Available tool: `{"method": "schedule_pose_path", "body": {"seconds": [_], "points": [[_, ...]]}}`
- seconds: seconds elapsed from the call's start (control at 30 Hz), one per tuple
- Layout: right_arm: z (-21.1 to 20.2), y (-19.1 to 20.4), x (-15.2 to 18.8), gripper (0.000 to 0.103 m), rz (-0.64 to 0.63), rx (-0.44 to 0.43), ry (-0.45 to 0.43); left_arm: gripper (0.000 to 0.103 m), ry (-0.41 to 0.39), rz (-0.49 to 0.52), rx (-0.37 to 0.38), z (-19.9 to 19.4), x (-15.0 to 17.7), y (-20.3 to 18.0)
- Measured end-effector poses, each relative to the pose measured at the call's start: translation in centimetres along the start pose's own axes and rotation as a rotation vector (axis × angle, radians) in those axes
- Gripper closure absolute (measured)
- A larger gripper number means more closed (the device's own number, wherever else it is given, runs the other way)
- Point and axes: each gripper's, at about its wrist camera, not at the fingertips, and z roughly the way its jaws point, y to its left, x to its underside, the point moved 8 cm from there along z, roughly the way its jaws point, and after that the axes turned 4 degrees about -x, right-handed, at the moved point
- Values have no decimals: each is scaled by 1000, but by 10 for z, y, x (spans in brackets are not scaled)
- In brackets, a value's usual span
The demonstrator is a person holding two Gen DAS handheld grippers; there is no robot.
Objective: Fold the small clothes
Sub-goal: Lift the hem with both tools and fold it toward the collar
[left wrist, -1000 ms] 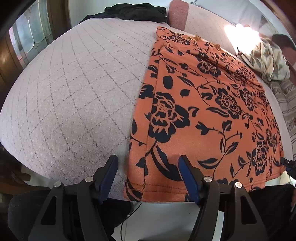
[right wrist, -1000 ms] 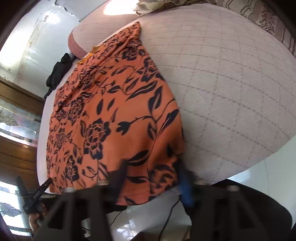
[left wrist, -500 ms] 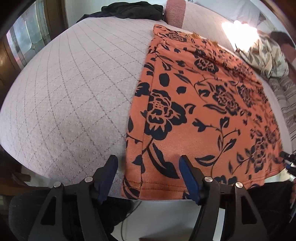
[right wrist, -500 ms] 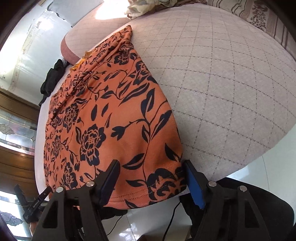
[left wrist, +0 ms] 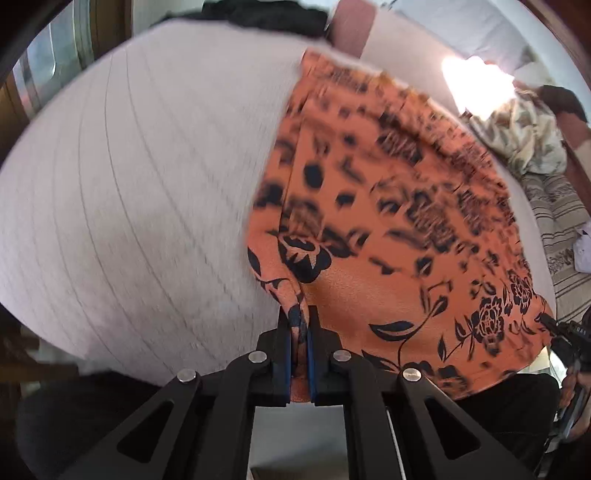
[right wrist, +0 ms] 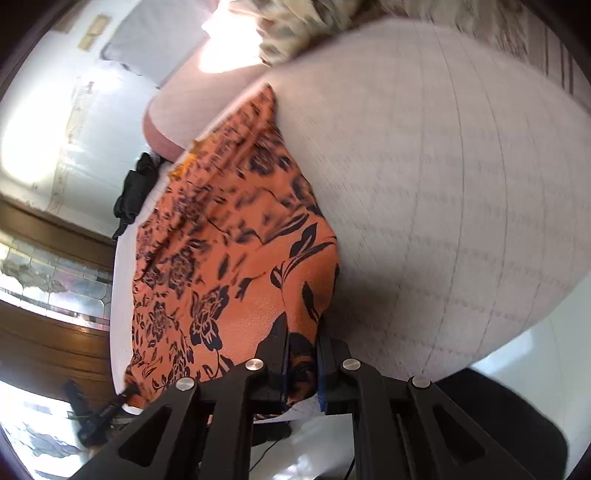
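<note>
My left tongs [left wrist: 299, 328] are clamped on the near hem of the skirt [left wrist: 388, 229], at its left corner; a pinch of orange cloth stands up between the blue pads. My right tongs [right wrist: 303, 354] are clamped on the same hem at its right corner, the cloth bunched and rising into the jaws. In the left view the right tongs show small at the far right, by the skirt's other near corner.

The skirt, orange with black flowers, lies spread lengthwise on the bed [left wrist: 129, 166], its hem at the bed's near edge and its waistband toward the far end, near the pink bolster [left wrist: 351, 26]. It lies nearer the middle than either side edge, with bare quilted cover on both sides. A black garment [left wrist: 266, 14] lies at the far edge, and a pale leaf-print cloth [left wrist: 524, 140] is heaped toward the far right corner.

As for progress, I judge the folding barely begun: the skirt lies full length with no fold in it, only both hem corners taken up. What is left, as I read it, is to carry the hem over toward the waistband, then fold again and lay it flat.

Against the earlier frames: half a second ago both tongs stood wide, straddling the hem corners with the cloth flat between them. Now both have snapped closed on it, the corners are gathered into ridges, and both views are smeared with motion.
</note>
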Motion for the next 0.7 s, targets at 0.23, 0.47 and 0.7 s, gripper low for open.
{"method": "schedule_pose_path", "body": {"seconds": [0.23, 0.47, 0.7], "points": [[1, 5, -6, 91, 36, -84, -6, 97, -113, 37, 47, -41, -33, -14], [-9, 79, -109, 92, -46, -236, -112, 97, -306, 66, 106, -77, -174, -48], [85, 118, -278, 74, -7, -319, -155, 67, -370, 20, -60, 8, -342, -60]]}}
